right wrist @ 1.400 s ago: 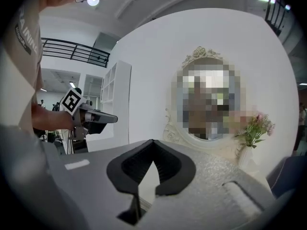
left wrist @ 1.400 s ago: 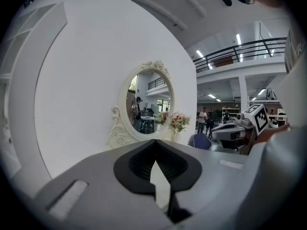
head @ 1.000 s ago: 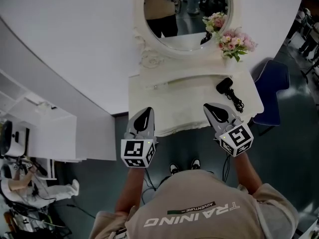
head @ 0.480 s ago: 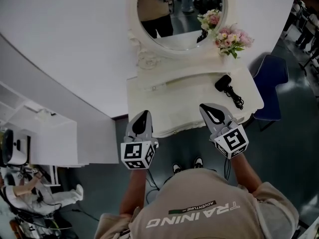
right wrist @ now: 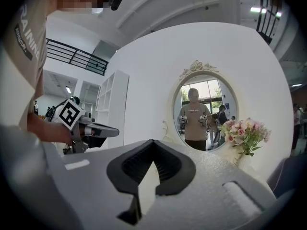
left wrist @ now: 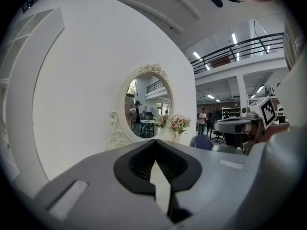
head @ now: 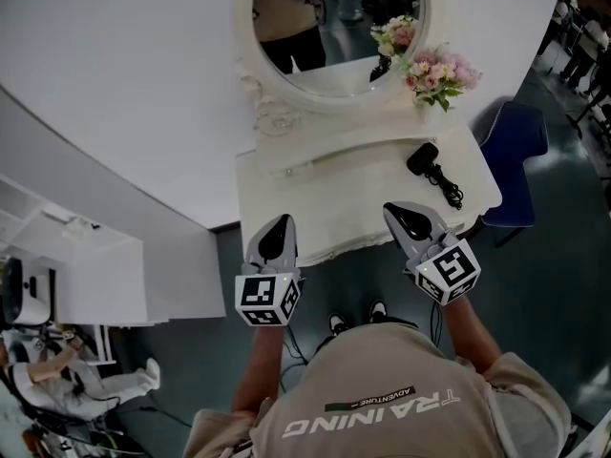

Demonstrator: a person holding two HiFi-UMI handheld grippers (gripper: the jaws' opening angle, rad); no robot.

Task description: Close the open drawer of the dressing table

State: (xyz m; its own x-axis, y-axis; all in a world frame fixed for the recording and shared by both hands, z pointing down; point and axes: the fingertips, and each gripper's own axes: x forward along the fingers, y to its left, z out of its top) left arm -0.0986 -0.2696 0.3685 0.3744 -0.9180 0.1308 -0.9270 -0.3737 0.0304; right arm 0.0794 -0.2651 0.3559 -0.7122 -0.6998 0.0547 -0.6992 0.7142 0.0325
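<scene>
Since a second ago the dressing table (head: 353, 194) has drifted slightly left in the head view, while both tools hold nearly the same spots at its near edge. The left tool (head: 275, 225) shows over the near-left corner of the white surface, the right tool (head: 401, 212) over the near-right part. Whether either touches it cannot be told.

In the left gripper view the left tool (left wrist: 155, 143) has its jaws met at the tips with nothing between them. The right tool (right wrist: 152, 143) in its own view is the same, tips together and empty.

The drawer cannot be made out from above; only the top and its wavy front edge show, between the two tools. A black hair dryer (head: 425, 163) with its cord lies on the right of the surface, near the right tool but apart from it. At the back stand an oval mirror (head: 329, 36) and a vase of pink flowers (head: 439, 72). A blue chair (head: 516, 151) sits beside the table's right end.
</scene>
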